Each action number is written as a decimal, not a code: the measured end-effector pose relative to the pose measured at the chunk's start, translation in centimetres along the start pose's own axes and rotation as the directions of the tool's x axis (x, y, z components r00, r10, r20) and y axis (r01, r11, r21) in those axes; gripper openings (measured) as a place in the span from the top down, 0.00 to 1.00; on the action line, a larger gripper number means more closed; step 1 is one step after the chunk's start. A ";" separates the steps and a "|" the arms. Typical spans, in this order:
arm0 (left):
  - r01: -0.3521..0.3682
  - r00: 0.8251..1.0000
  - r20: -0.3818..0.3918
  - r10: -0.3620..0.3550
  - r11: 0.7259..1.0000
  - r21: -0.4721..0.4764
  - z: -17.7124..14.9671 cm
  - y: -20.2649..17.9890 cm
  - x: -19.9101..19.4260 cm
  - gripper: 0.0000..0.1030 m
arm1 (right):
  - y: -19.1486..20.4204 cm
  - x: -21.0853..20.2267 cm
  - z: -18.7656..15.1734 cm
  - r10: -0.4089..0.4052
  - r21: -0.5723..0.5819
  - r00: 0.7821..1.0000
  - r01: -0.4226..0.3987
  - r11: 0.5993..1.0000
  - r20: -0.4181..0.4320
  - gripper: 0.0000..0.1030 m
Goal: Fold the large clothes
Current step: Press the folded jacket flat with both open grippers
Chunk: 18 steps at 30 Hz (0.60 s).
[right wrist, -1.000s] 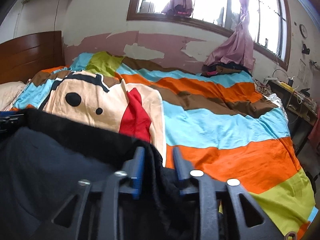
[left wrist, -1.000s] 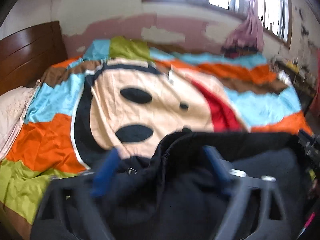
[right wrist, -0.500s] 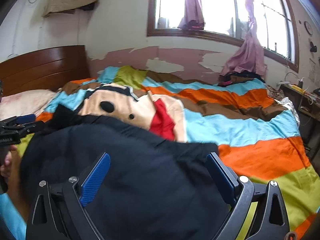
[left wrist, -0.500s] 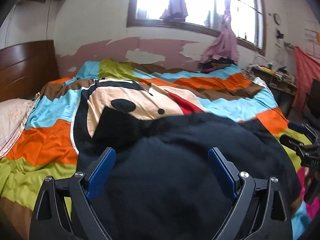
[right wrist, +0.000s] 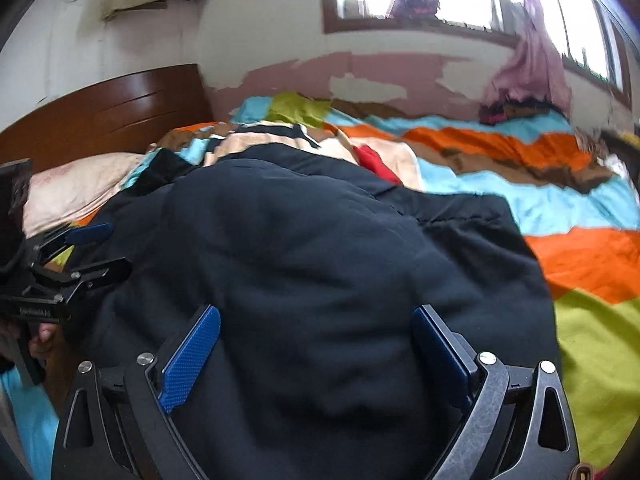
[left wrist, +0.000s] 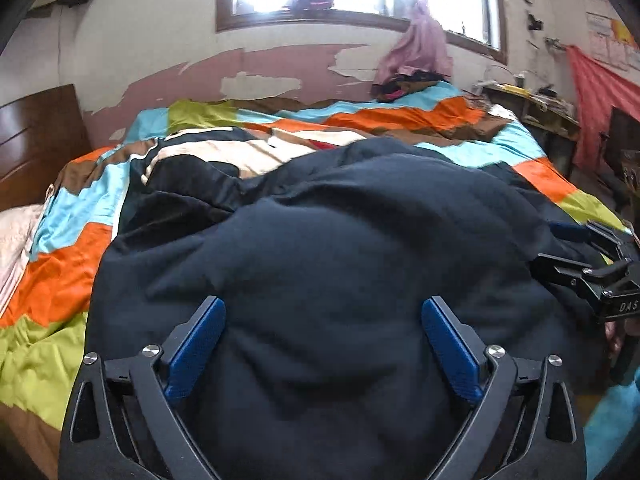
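Bed (left wrist: pixel 72 264) carries the garment (left wrist: pixel 340 260), long axis across both grippers: left gripper (left wrist: pixel 322 346), right gripper (right wrist: pixel 316 356), jaws wide, empty; left's just opened further.

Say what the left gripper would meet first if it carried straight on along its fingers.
Most likely the dark navy fabric garment spread on the striped bedcover. The left gripper points down at it with jaws wide open and fabric filling the gap; how close is unclear.

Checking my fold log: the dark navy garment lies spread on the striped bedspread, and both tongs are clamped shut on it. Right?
Not quite. The dark navy garment does lie on the striped bedspread, but the left tongs and right tongs stand wide open, as each wrist view shows.
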<state>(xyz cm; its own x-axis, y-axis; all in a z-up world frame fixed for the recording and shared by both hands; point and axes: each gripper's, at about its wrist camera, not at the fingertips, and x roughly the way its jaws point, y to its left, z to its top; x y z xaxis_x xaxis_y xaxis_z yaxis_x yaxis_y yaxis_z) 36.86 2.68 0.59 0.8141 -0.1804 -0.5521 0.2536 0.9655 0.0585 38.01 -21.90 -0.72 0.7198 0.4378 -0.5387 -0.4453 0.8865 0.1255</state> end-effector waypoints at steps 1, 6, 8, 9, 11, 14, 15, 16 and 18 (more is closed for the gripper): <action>-0.001 1.000 0.001 0.001 1.000 -0.020 0.2 0.4 0.5 0.05 | -0.3 0.5 0.4 -0.003 0.013 1.000 0.003 1.000 0.002 0.06; -0.039 0.999 -0.015 0.038 0.990 -0.139 1.7 3.0 2.9 0.04 | -1.6 3.4 2.9 -0.029 0.074 1.000 0.029 0.997 -0.005 0.06; -0.054 0.998 -0.024 0.051 0.982 -0.182 2.4 4.1 4.0 0.04 | -2.0 4.2 3.6 -0.042 0.089 0.999 0.043 0.995 -0.013 0.06; -0.061 0.998 -0.030 0.057 0.980 -0.190 2.7 4.5 4.3 0.04 | -2.3 4.8 4.0 -0.049 0.091 0.999 0.050 0.995 -0.018 0.06; -0.075 0.997 -0.046 0.067 0.976 -0.203 3.3 5.6 5.0 0.01 | -3.0 5.8 4.5 -0.056 0.098 0.998 0.059 0.993 -0.030 0.06; -0.041 0.996 -0.084 0.021 0.971 -0.235 3.6 6.8 6.4 0.01 | -4.3 7.3 4.8 -0.045 0.136 0.997 0.054 0.989 -0.068 0.06; -0.033 0.995 -0.097 0.010 0.969 -0.243 3.5 7.0 6.8 0.01 | -4.7 7.8 5.0 -0.044 0.149 0.996 0.056 0.987 -0.082 0.06; -0.027 0.995 -0.101 0.002 0.968 -0.248 3.6 7.3 7.1 0.01 | -5.0 8.3 5.0 -0.035 0.159 0.995 0.050 0.986 -0.096 0.04; -0.016 0.996 -0.094 -0.008 0.968 -0.251 3.6 7.4 7.3 0.01 | -5.5 9.3 4.9 -0.015 0.174 0.991 0.038 0.984 -0.130 0.00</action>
<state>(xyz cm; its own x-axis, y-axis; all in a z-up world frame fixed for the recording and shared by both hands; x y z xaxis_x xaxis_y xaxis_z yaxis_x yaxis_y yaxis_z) 46.58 7.86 -0.06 0.7593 -0.1695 -0.6283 0.1010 0.9845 -0.1435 49.80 -21.96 -2.35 0.6512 0.4012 -0.6441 -0.3185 0.9149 0.2479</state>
